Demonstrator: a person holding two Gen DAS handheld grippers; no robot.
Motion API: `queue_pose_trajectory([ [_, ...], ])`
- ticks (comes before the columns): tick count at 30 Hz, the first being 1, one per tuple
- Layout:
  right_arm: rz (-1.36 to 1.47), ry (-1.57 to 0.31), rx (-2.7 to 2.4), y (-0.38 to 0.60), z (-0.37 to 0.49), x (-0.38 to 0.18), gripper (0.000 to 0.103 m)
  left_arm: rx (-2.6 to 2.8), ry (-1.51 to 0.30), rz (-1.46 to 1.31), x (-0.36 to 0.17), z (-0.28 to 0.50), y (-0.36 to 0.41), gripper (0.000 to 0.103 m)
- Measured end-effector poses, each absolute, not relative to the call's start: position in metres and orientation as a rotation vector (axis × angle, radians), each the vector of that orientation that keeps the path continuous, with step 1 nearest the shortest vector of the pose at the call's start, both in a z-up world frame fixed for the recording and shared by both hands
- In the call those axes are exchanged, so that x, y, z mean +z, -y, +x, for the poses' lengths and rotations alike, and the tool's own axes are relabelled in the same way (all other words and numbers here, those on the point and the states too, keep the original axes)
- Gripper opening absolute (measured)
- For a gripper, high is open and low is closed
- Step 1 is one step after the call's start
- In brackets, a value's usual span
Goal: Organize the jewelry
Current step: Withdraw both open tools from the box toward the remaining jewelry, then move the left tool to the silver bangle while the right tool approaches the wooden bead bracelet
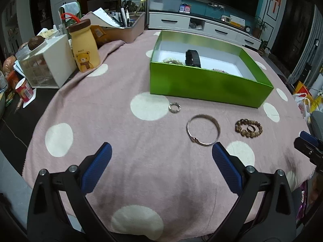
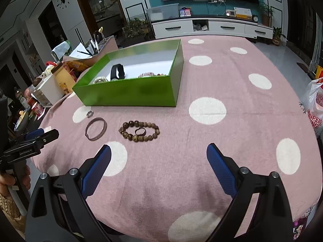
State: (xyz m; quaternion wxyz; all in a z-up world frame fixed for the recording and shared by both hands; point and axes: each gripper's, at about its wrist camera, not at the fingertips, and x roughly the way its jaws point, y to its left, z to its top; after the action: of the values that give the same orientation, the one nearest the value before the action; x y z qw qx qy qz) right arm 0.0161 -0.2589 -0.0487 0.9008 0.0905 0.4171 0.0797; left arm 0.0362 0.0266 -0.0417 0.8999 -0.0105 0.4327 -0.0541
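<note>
1. Both grippers hang low over the near edge of the desk: the left gripper [image 1: 161,153] and the right gripper [image 2: 158,153] each have their jaws spread wide, holding nothing.
2. Each gripper is only partly seen from the other's camera: the right one pokes in at the right edge of the left view, the left one at the left edge of the right view, with a bit of the hand [image 2: 6,181] behind it.
3. Four loose pieces lie on the cloth [image 1: 121,173] in front of the box [image 1: 201,86]: one small ring [image 1: 174,107] nearest the box, one bangle [image 1: 203,129], one bead bracelet [image 2: 141,131], and one dark ring [image 2: 140,131] lying inside the bracelet's loop.
4. The bangle sits just beyond the left gripper's right fingertip; whether they touch I cannot tell.
5. The bracelet lies ahead of the right gripper, apart from it.
6. Inside the box one black band [image 1: 193,58] stands on edge. The front wall hides most of the rest: a pale beaded piece [image 2: 100,79] to its left and a pinkish beaded piece [image 2: 147,74] to its right show only their tops, so I cannot count them surely.
7. Off to the left stand one bear jar [image 1: 84,48], one white drawer unit [image 1: 50,64] and one pen tray [image 1: 129,28], all crowded and partly covering each other.
</note>
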Motion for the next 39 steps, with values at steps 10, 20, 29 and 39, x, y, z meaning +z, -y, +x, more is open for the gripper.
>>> queue_pose_trajectory([
  [10, 0.181, -0.88, 0.177, 0.254, 0.029, -0.063, 0.091, -0.162, -0.932, -0.016, -0.057, 0.053, -0.007, 0.084],
  [20, 0.118, -0.875, 0.197, 0.243, 0.054, -0.074, 0.055, -0.18, -0.954, 0.003, -0.07, 0.081, 0.012, 0.061],
  [29, 0.038, -0.891, 0.181, 0.234, 0.076, -0.088, 0.034, -0.175, -0.968, 0.052, -0.083, 0.095, 0.019, 0.046],
  [39, -0.07, -0.914, 0.201, 0.215, 0.085, -0.099, 0.012, -0.223, -0.959, 0.104, -0.09, 0.093, 0.03, 0.021],
])
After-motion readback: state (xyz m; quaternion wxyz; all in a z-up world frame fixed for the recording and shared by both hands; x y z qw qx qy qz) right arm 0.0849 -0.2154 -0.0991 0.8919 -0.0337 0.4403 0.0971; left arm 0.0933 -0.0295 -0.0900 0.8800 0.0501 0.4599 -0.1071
